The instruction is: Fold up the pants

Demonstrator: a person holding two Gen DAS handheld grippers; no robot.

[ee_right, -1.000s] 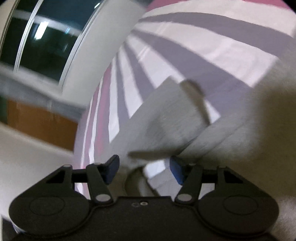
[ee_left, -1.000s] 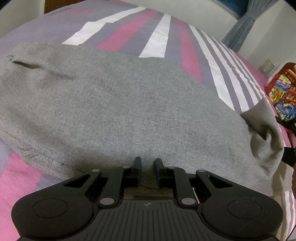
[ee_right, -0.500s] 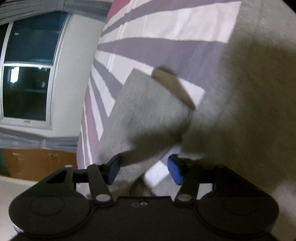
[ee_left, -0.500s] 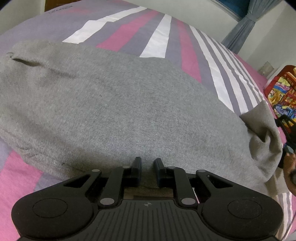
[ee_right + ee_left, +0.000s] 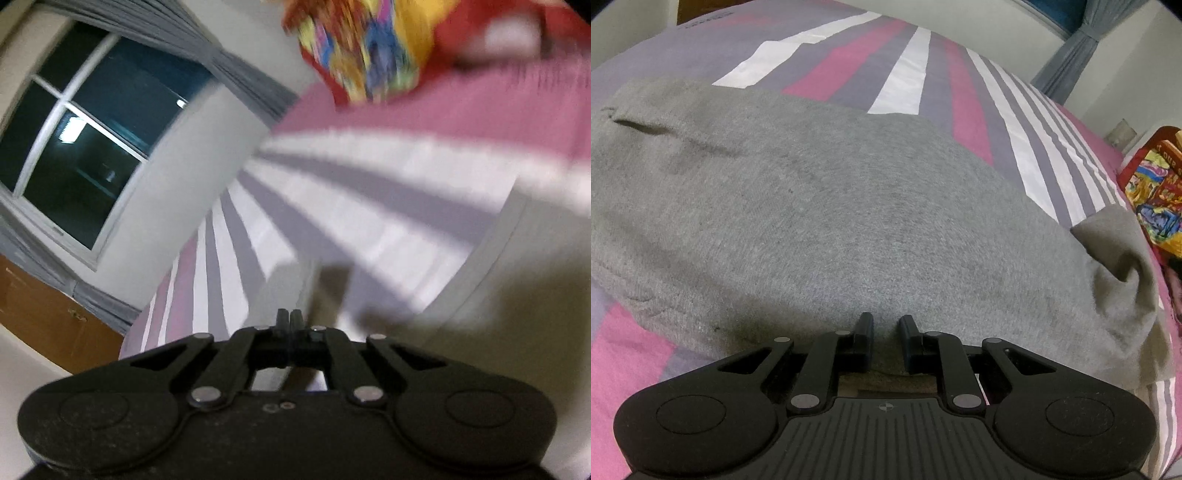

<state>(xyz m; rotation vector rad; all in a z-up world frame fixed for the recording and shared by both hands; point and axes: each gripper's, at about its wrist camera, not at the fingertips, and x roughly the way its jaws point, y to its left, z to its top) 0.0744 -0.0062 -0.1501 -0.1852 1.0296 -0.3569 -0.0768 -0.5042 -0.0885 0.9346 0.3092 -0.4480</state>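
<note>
Grey pants (image 5: 820, 206) lie spread across the striped bed, filling most of the left wrist view. My left gripper (image 5: 886, 330) is at their near edge, shut on the cloth, which shows between its fingers. At the right end a corner of the pants (image 5: 1115, 240) stands folded up. The right wrist view is blurred by motion. My right gripper (image 5: 290, 317) has its fingers pressed together, tilted up over the bed, and no cloth shows between them. Pale grey pants fabric (image 5: 517, 295) lies just past it on the right.
The bed sheet (image 5: 905, 74) has pink, white and grey stripes. A red and yellow patterned bag (image 5: 1156, 192) sits at the bed's right edge, seen as a bag (image 5: 369, 48) in the right wrist view. A window (image 5: 85, 147) with grey curtains and a white wall stand beyond the bed.
My right gripper closed from wide open around the pants fold and swung up, so its view now takes in the window and bag. My left gripper and the pants stayed as they were.
</note>
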